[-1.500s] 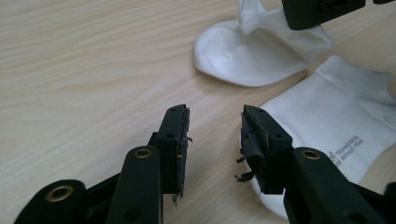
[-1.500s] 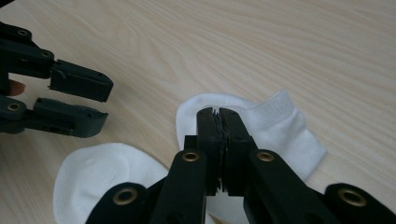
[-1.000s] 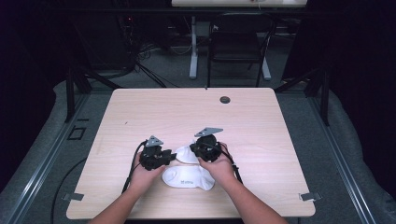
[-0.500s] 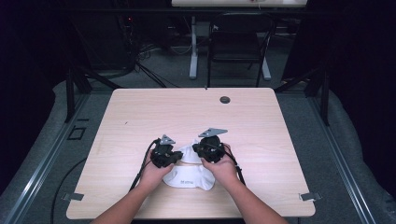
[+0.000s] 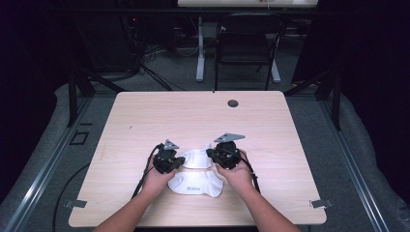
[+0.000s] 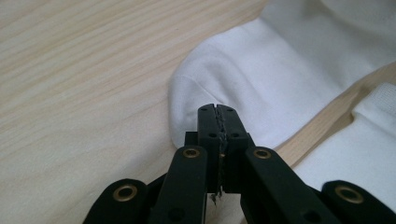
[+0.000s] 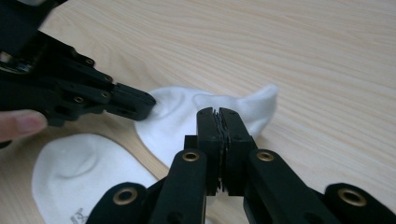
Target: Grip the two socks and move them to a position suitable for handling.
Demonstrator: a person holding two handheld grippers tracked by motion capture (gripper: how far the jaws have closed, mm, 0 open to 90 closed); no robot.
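Beside the lower sock point(image 5: 196, 183), left gripper point(image 5: 178, 162) has just clamped the upper sock point(image 5: 197, 157); right gripper point(image 5: 212, 153) pinches its other end; ready to lift.

white socks point(image 5: 196, 182), black grippers point(image 5: 169, 162), pale wood-grain table point(image 5: 193, 116).

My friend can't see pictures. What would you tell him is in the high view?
Two hands hold black grippers on a white sock on a wooden table: the left gripper and right gripper are both shut on its edges. A second white sock lies just nearer the person, and a chair stands beyond the table.
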